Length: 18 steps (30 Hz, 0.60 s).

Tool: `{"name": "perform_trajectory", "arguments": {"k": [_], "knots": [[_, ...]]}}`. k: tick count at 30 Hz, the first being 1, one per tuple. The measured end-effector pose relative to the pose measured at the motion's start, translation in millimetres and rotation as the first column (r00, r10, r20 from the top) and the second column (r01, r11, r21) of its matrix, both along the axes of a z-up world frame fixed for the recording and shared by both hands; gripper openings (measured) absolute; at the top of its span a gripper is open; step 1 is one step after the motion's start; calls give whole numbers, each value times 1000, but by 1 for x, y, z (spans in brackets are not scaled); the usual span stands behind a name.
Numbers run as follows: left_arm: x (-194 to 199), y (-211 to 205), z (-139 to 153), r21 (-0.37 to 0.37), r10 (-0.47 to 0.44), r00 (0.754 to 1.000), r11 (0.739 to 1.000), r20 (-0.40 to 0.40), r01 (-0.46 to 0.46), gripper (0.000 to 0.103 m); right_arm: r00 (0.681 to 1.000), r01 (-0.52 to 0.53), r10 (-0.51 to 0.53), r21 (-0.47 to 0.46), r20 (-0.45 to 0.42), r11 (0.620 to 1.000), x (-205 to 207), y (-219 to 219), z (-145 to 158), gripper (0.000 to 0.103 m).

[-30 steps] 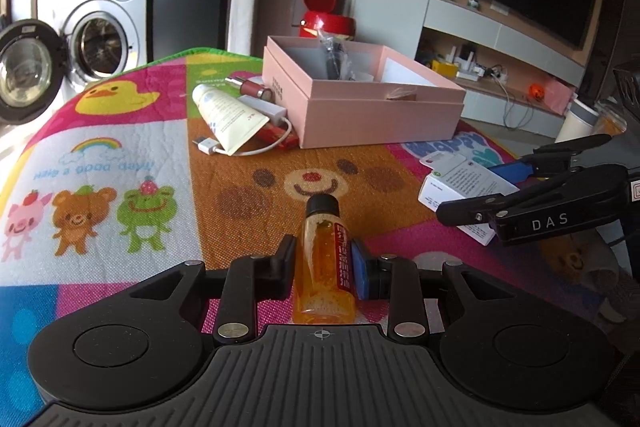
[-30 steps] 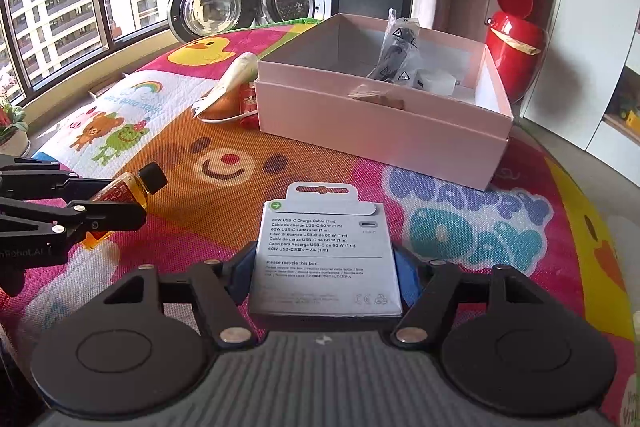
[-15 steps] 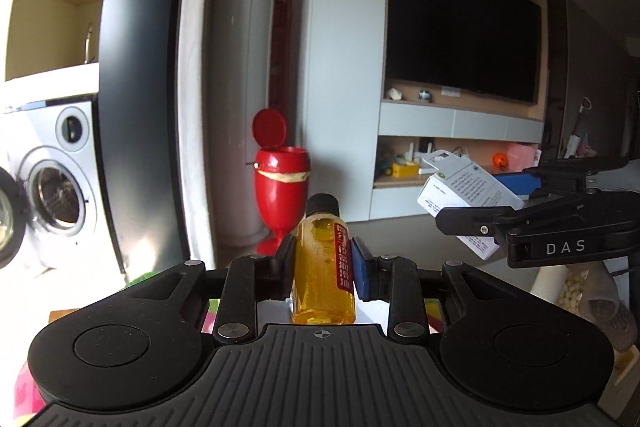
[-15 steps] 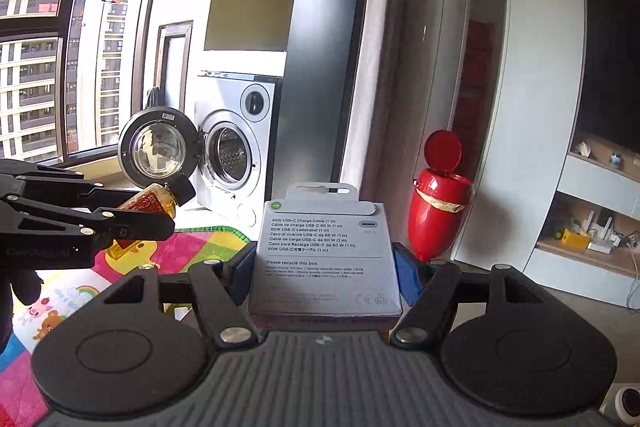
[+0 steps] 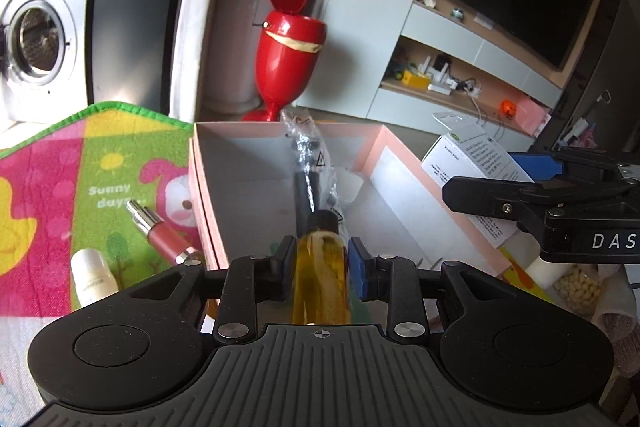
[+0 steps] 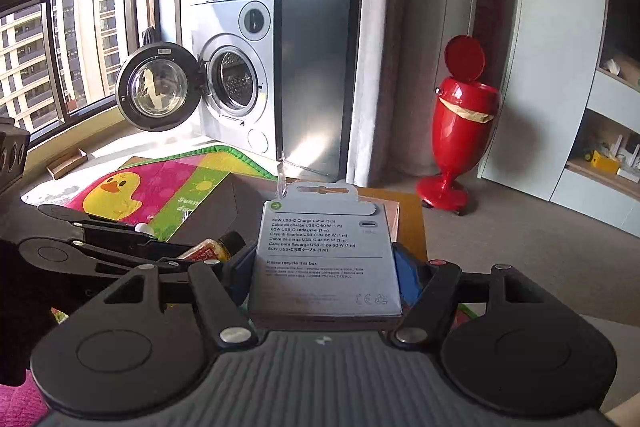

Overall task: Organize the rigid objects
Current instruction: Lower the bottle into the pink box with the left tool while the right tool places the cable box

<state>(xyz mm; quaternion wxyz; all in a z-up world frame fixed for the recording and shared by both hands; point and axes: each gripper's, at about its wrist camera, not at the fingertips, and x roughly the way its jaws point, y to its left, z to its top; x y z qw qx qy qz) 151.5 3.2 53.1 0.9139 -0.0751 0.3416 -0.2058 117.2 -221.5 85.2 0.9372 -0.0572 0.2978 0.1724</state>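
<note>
My left gripper (image 5: 322, 259) hovers over the open pink box (image 5: 208, 187) with a small amber bottle (image 5: 320, 267), black-capped, between its pads. Its jaws are opening; a thin gap shows at the blue right pad, and the bottle has turned its label away. A clear bag (image 5: 308, 163) with a black item lies inside the box. My right gripper (image 6: 324, 267) is shut on a white USB-C cable box (image 6: 326, 259), held upright. In the left wrist view it hangs over the pink box's right wall with that cable box (image 5: 468, 155). The bottle (image 6: 212, 251) shows just left of it.
A pink lipstick tube (image 5: 160, 231) and a white tube (image 5: 94, 281) lie on the colourful play mat (image 5: 60, 187) left of the pink box. Beyond stand a red bin (image 5: 288, 39) with its lid up and a washing machine (image 6: 236, 83) with its door open.
Both grippers rose from the mat and came forward over the pink box, each carrying its object. The bottle has rotated between the left pads, which have parted slightly.
</note>
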Motion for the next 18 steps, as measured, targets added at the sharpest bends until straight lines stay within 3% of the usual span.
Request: {"name": "perform_trajectory", "arguments": {"k": [5, 10, 14, 18], "knots": [[-18, 33, 6, -108, 58, 997, 993, 42, -53, 33, 999, 8, -9, -28, -51, 1000, 21, 13, -23, 69], [-52, 74, 21, -122, 181, 978, 978, 100, -169, 33, 995, 28, -31, -30, -97, 999, 28, 13, -37, 73], [-66, 119, 8, -145, 339, 941, 932, 13, -334, 33, 996, 30, -32, -21, -78, 999, 13, 14, -37, 74], [-76, 145, -17, -172, 418, 905, 889, -80, -425, 33, 1000, 1, 0, -61, 27, 998, -20, 28, -34, 74]]}}
